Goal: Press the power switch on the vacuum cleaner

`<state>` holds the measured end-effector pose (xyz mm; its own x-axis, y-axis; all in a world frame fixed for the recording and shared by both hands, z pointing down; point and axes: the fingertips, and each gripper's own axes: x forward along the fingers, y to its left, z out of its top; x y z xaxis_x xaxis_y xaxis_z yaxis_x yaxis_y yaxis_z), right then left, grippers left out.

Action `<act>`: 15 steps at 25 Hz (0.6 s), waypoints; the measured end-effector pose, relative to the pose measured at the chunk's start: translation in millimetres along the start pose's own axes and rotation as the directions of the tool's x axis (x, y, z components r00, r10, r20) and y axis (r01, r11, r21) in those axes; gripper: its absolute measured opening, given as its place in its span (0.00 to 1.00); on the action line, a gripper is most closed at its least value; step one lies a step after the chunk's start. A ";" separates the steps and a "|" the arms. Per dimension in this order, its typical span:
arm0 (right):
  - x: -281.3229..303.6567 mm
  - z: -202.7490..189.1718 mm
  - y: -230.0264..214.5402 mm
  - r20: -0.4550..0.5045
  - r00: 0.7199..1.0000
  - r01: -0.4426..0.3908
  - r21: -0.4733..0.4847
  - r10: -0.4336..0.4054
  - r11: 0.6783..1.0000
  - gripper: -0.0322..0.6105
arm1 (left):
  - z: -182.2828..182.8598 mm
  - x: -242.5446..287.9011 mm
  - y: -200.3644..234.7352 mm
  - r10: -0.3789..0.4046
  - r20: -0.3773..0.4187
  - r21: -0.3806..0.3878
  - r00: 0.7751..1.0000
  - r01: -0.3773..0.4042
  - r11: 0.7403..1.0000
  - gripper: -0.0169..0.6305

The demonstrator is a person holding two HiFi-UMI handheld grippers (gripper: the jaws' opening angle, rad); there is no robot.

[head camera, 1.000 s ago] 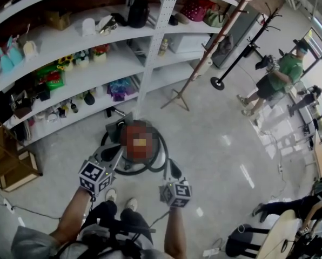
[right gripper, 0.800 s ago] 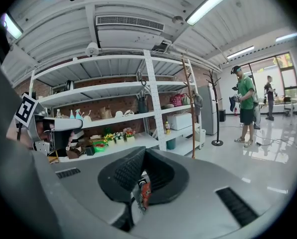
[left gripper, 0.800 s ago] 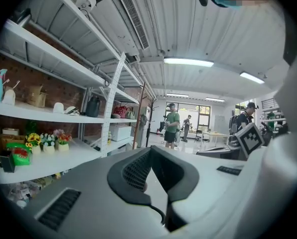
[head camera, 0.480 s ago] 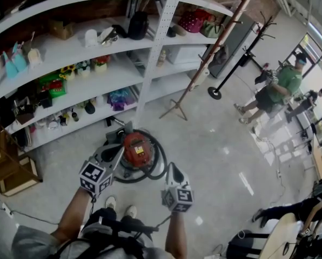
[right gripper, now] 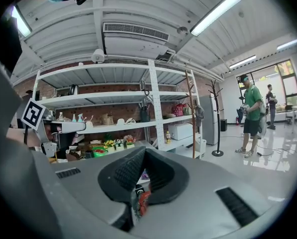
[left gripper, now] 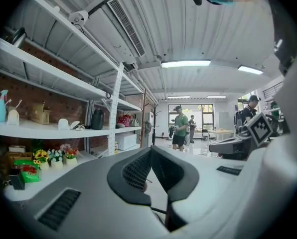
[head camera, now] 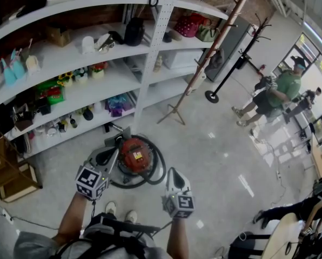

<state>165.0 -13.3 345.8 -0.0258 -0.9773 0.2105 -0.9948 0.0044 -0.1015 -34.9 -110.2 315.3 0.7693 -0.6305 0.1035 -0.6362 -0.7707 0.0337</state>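
Observation:
The red canister vacuum cleaner (head camera: 135, 154) sits on the floor in front of the shelving, with its black hose (head camera: 160, 166) coiled round it. In the head view my left gripper (head camera: 113, 151) is just left of the red body, jaws closed together, its tip at the vacuum's edge. My right gripper (head camera: 172, 172) hangs to the vacuum's lower right, clear of it, with jaws also together. In the right gripper view a sliver of the red vacuum (right gripper: 142, 203) shows through the slit under the shut jaws of that gripper (right gripper: 144, 151). The left gripper (left gripper: 151, 151) shows its pads meeting. I cannot make out the power switch.
White shelving (head camera: 150, 63) full of small goods runs behind the vacuum. A wooden coat stand (head camera: 201, 63) leans to the right, a black one (head camera: 231, 63) beyond it. A wooden crate (head camera: 4, 171) sits at the left. A person in green (head camera: 280, 88) stands far right.
Both grippers have slid slightly lower in the head view, and the left tip now sits beside the red body instead of over it. Both stay shut.

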 end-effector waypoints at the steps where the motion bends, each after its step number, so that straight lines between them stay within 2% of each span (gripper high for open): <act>1: -0.9 2.7 -0.4 0.008 1.000 -0.001 -0.005 0.001 1.000 0.06 | 1.5 -0.6 1.6 0.008 0.004 0.009 1.000 -0.008 1.000 0.04; 6: -7.0 11.6 2.0 0.010 1.000 -0.011 -0.002 0.011 1.000 0.06 | 14.1 -2.6 5.3 0.032 0.030 0.041 0.999 -0.034 0.999 0.04; 15: -18.2 9.3 -8.0 0.005 1.000 0.007 -0.013 -0.007 1.000 0.06 | 4.5 -15.7 19.5 0.069 0.016 0.052 0.997 -0.070 0.996 0.04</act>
<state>174.3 2.5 333.7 -0.0187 -0.9784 0.2058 -0.9962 0.0006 -0.0876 -59.1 -115.8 309.9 0.7245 -0.6835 0.0895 -0.6844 -0.7287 -0.0250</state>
